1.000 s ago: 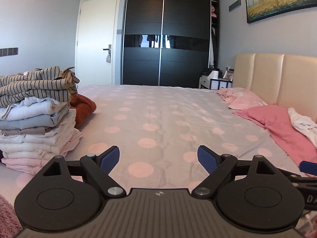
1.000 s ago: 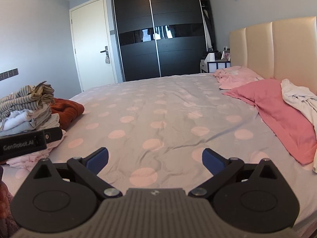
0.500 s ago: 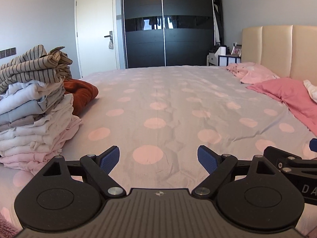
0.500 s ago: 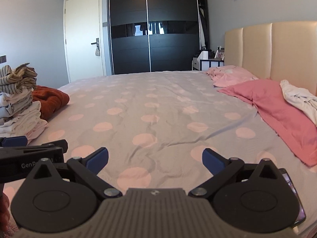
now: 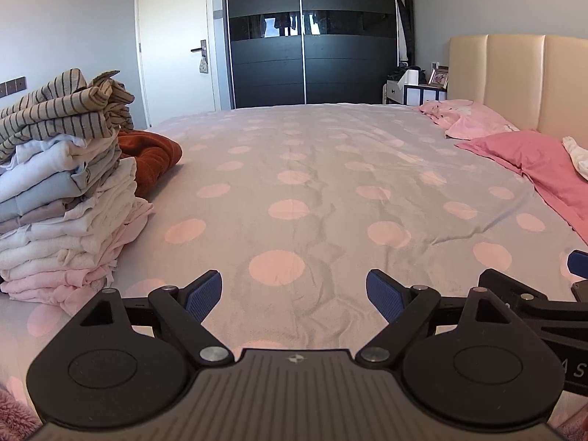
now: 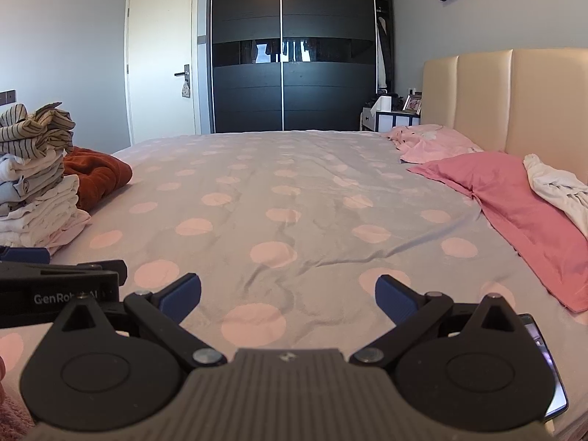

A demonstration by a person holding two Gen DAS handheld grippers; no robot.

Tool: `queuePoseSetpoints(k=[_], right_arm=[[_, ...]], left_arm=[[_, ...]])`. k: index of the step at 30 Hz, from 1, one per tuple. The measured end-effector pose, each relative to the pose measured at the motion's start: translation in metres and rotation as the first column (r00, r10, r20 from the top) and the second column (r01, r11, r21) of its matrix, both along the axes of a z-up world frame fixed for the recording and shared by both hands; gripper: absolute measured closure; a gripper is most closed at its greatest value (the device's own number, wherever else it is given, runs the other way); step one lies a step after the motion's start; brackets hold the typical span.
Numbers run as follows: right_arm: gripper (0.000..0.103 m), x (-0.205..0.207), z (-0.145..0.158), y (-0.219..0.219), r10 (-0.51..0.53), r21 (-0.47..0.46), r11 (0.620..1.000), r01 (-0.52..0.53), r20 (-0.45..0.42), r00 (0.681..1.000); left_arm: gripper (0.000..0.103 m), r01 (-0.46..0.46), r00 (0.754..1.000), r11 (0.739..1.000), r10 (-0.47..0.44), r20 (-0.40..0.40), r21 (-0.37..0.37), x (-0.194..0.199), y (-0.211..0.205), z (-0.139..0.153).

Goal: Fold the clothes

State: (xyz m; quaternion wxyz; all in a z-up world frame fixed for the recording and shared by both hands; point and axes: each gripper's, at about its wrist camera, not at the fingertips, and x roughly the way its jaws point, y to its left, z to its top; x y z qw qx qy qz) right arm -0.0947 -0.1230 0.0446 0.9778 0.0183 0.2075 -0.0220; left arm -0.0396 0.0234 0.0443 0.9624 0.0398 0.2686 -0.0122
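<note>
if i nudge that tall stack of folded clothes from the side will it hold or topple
The stack of folded clothes would probably lean or shed layers: it is tall with uneven edges. The striped garment on top sits loosely bunched, so it likely slides first. The cloth itself looks soft and floppy.

black grippers [image 5: 294,292], blue fingertips [image 5: 204,296]

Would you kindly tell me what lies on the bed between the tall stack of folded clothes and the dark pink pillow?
Only bare dotted bedsheet separates the stack from the pillow, seen in both wrist views.
</note>
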Motion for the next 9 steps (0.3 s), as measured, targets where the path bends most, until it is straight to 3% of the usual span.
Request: queuePoseSetpoints(k=[9], right_arm=[[0.001, -0.0005, 0.0027, 0.0000, -0.011, 0.001, 1.000, 0.011, 0.010, 1.000]], left_arm=[[0.017, 0.000, 1.000, 1.000, 0.000, 0.009, -0.007, 0.0004, 0.0001, 0.0030]])
